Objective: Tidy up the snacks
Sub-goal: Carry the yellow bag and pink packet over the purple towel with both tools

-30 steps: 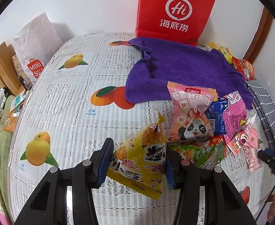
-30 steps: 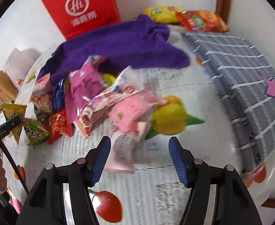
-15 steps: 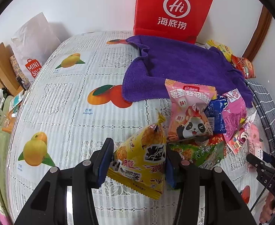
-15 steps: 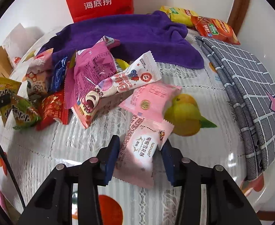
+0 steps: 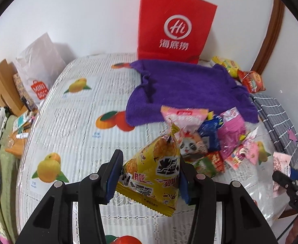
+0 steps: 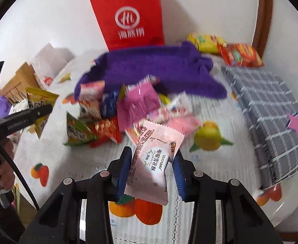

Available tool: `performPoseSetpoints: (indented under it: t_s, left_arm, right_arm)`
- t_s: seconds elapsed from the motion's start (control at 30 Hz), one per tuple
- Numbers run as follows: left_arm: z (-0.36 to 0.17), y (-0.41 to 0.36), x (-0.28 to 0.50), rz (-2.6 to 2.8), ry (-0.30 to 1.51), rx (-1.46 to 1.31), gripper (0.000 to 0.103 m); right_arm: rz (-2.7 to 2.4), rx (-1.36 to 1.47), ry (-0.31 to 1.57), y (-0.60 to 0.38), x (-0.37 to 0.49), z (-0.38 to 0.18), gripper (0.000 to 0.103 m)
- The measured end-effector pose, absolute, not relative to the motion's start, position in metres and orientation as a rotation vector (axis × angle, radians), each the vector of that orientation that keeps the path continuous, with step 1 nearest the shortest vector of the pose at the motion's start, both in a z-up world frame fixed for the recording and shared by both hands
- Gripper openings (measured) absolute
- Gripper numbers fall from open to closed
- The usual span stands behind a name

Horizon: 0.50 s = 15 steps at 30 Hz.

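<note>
My left gripper (image 5: pixel 149 174) is shut on a yellow triangular snack bag (image 5: pixel 155 168) and holds it above the table. My right gripper (image 6: pixel 152 170) is shut on a pale pink snack packet (image 6: pixel 154 162), lifted off the table. A pile of snacks (image 5: pixel 212 138) lies in front of a purple towel (image 5: pixel 189 89); the pile also shows in the right wrist view (image 6: pixel 128 109). The right gripper with its pink packet (image 5: pixel 281 162) shows at the right edge of the left wrist view. The left gripper's finger and yellow bag (image 6: pixel 39 101) show at the left of the right wrist view.
A red paper bag (image 5: pixel 175 26) stands against the wall behind the towel. Yellow (image 6: pixel 206 40) and red (image 6: pixel 240 55) snack packs lie at the back right. A grey checked cloth (image 6: pixel 271 101) covers the right side. A white shopping bag (image 5: pixel 39 69) and wooden furniture (image 5: pixel 0 85) stand left of the fruit-print tablecloth (image 5: pixel 71 122).
My right gripper closed on the pale pink packet and lifted it off the table. My left gripper kept its hold on the yellow bag and raised it slightly.
</note>
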<state>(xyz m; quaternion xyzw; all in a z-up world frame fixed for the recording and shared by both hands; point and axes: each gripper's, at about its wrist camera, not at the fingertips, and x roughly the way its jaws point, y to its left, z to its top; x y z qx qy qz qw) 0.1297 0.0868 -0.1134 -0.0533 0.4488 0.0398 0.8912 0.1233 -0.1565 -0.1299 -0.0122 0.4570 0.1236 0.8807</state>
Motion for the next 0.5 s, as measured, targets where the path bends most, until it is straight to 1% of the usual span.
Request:
performPoseSetpoints:
  t_s: [0.27, 0.5]
  left_arm:
    - [-0.074, 0.073, 0.144, 0.069, 0.861, -0.06, 0.047]
    - [-0.056, 0.062, 0.173, 0.053, 0.832, -0.035, 0.047]
  right_arm:
    - [0.193, -0.016, 0.881, -0.167, 0.151, -0.097, 0.04]
    - [0.155, -0.007, 0.841, -0.174, 0.185, -0.076, 0.04]
